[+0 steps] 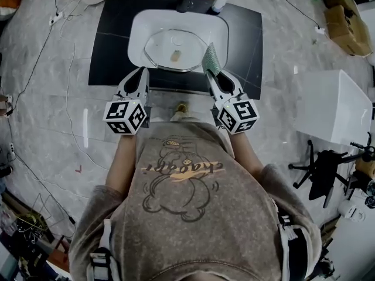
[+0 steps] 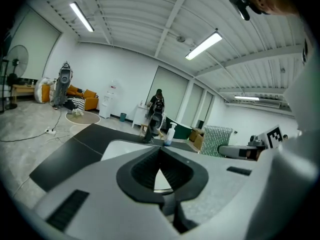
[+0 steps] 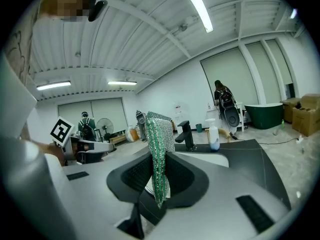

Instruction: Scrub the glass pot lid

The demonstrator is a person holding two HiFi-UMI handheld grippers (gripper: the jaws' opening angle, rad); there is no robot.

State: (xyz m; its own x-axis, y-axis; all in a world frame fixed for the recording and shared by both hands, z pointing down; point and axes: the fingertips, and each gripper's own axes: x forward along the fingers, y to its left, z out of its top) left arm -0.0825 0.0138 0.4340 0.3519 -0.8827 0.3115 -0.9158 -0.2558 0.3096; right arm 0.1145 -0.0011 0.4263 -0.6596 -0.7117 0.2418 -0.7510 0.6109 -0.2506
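In the head view, the glass pot lid (image 1: 167,54) was seen lying flat in the white sink (image 1: 138,25), knob up, just ahead of both grippers. The left gripper (image 1: 142,71) and right gripper (image 1: 209,74) were held side by side, pointing towards the sink.

In the left gripper view, the left gripper (image 2: 160,150) was seen with its jaws brought fully together, with nothing caught between them.

In the right gripper view, the right gripper (image 3: 159,160) was clamped on a green scouring sponge (image 3: 159,134), held edge-on, its long axis upright and rising above the jaws.
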